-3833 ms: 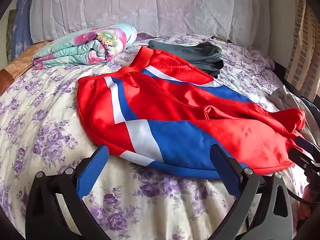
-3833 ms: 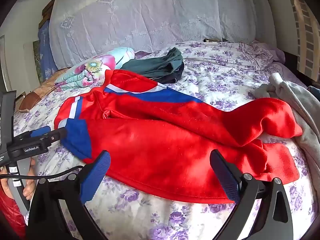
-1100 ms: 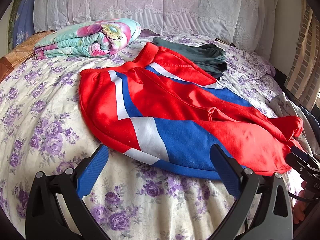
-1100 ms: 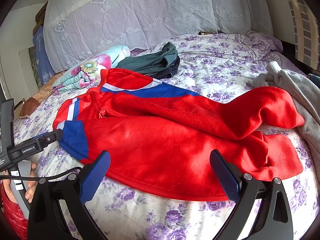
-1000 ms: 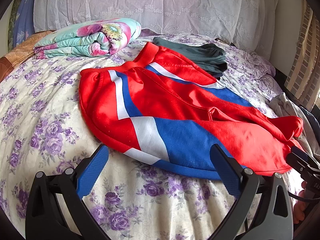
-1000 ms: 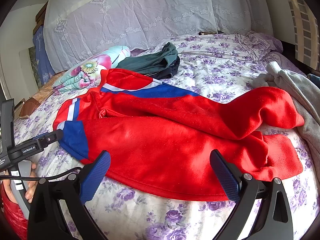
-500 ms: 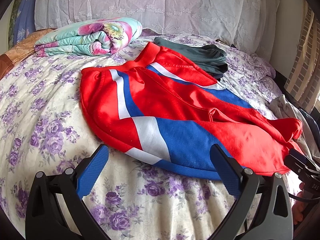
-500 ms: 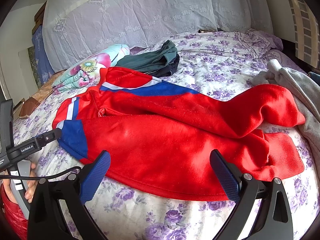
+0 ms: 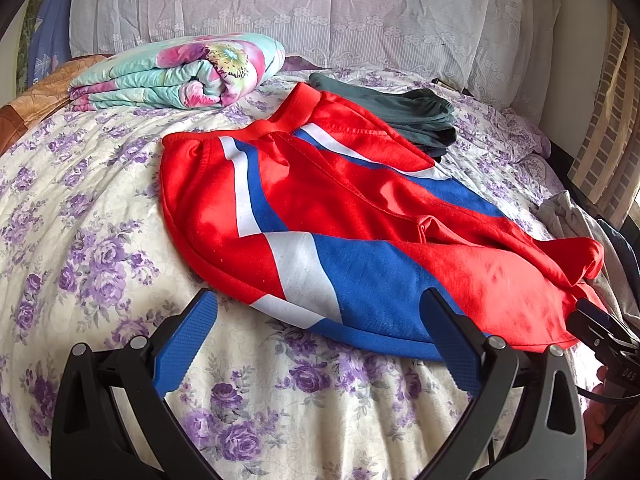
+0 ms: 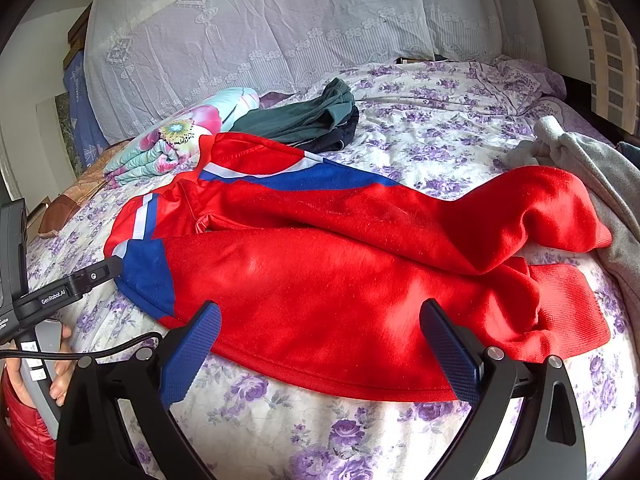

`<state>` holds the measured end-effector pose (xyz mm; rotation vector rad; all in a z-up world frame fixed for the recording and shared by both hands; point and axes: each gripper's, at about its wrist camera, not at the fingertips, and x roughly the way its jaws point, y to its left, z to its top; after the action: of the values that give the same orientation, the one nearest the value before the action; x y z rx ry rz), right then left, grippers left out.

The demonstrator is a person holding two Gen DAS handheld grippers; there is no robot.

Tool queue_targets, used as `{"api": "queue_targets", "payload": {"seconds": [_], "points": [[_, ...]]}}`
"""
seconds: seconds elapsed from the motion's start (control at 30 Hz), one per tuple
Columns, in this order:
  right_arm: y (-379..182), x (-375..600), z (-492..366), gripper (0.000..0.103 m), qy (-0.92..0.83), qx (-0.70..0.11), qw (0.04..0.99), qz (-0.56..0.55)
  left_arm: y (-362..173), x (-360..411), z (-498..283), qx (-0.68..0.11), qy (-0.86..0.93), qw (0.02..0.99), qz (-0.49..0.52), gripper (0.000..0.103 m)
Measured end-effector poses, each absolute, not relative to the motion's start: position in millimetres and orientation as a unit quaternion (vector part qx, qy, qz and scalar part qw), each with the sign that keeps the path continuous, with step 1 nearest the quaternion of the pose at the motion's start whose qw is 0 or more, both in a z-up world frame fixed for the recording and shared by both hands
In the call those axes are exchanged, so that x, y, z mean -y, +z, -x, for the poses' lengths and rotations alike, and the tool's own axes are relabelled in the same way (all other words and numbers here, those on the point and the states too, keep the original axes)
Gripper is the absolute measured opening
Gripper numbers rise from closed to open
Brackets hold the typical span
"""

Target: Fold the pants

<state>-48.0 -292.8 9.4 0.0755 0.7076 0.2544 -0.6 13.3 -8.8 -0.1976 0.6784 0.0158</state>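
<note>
Grippers hover low over the bed (image 9: 80, 216), left gripper (image 9: 320, 320) and right gripper (image 10: 320, 332) both spread wide, empty; pants (image 10: 340, 272) lie unfolded between them. Hands mostly cut off at frame edges.

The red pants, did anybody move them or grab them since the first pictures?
No. The red pants lie spread on the bed as before, untouched. Only the cameras drifted slightly, so everything sits a bit differently in view. The left gripper and right gripper stay open, holding nothing.
</note>
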Motion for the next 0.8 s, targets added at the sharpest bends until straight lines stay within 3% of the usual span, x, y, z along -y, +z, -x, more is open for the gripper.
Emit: {"api": "queue_targets", "payload": {"seconds": [0.4, 0.6, 0.8], "points": [[0, 300, 46, 0.1, 0.118, -0.381, 0.914, -0.074, -14, -16, -1, -0.342, -0.001, 0.932, 0.117, 0.098], [-10, 324, 59, 0.1, 0.13, -0.411, 0.892, -0.135, -23, -56, 2, -0.371, -0.048, 0.903, 0.214, 0.098], [-13, 336, 79, 0.1, 0.164, -0.416, 0.886, -0.124, -14, -94, 4, -0.375, -0.093, 0.876, 0.288, 0.098]]}}
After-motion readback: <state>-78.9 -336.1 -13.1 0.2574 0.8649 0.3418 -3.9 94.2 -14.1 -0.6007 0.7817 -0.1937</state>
